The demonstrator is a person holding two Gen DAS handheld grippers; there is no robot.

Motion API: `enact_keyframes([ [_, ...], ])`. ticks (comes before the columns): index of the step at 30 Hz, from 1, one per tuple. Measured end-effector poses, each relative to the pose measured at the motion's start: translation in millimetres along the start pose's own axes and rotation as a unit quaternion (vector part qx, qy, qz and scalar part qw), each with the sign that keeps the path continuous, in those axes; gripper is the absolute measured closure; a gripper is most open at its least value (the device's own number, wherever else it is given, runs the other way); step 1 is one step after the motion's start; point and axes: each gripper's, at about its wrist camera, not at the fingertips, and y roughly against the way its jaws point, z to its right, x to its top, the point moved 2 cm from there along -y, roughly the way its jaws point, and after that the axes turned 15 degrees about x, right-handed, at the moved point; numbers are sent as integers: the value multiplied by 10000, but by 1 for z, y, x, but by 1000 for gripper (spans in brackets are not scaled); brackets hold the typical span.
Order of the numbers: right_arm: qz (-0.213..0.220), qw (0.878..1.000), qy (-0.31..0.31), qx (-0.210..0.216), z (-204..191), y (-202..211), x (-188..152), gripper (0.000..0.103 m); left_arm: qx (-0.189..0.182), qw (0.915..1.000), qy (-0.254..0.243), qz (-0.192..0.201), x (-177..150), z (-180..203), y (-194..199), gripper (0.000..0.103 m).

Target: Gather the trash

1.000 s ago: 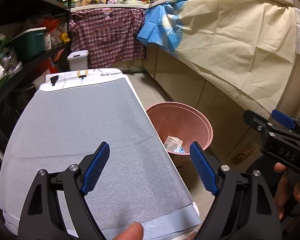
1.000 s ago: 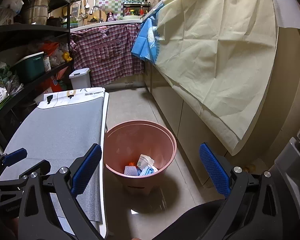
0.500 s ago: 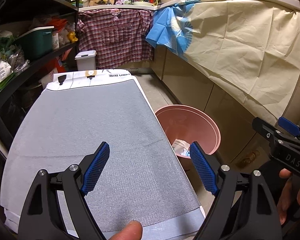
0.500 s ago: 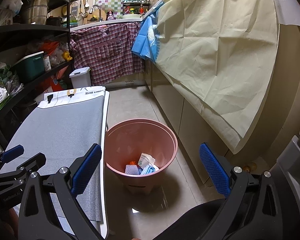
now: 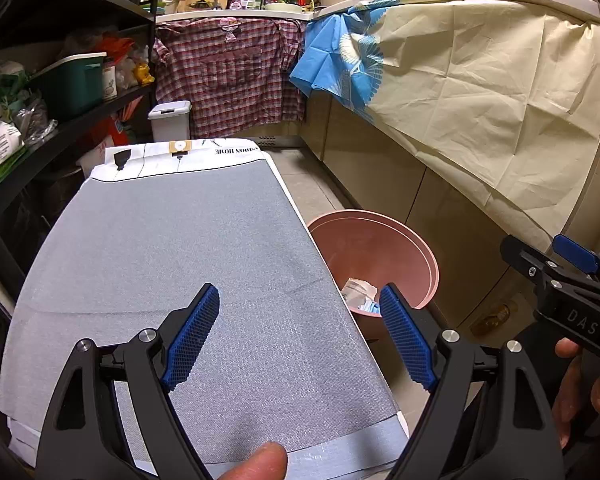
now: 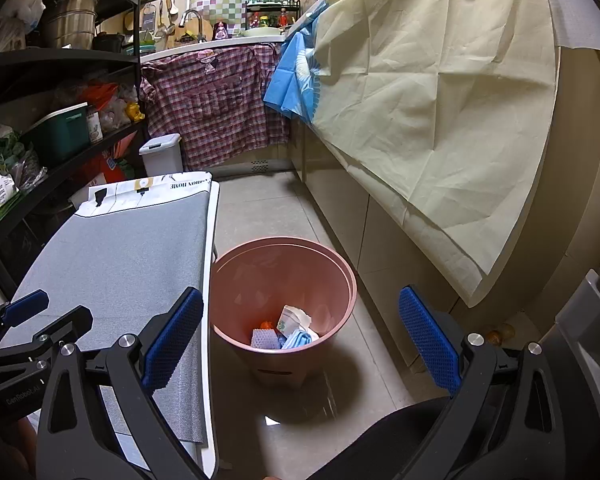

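Basically, pink bin (image 6: 284,304) stands upright on the floor, mouth up, just beside the table's (image 5: 172,264) right edge. Trash (image 6: 296,330) lies at its bottom: white crumpled wrapper, blue pieces, something orange. Left gripper (image 5: 298,338) spread wide over the grey mat, empty. Right gripper (image 6: 300,338) wide too, empty, above the bin. Upside-down "HOME" is legible on the table's far end; "DAS" is on the right gripper body.
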Motion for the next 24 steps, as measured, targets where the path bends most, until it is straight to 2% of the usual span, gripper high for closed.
enact_keyframes([
  [24, -6, 10000, -6, 8, 1, -1, 0, 6, -43, 10000, 5, -37, -2, 0, -1, 23],
])
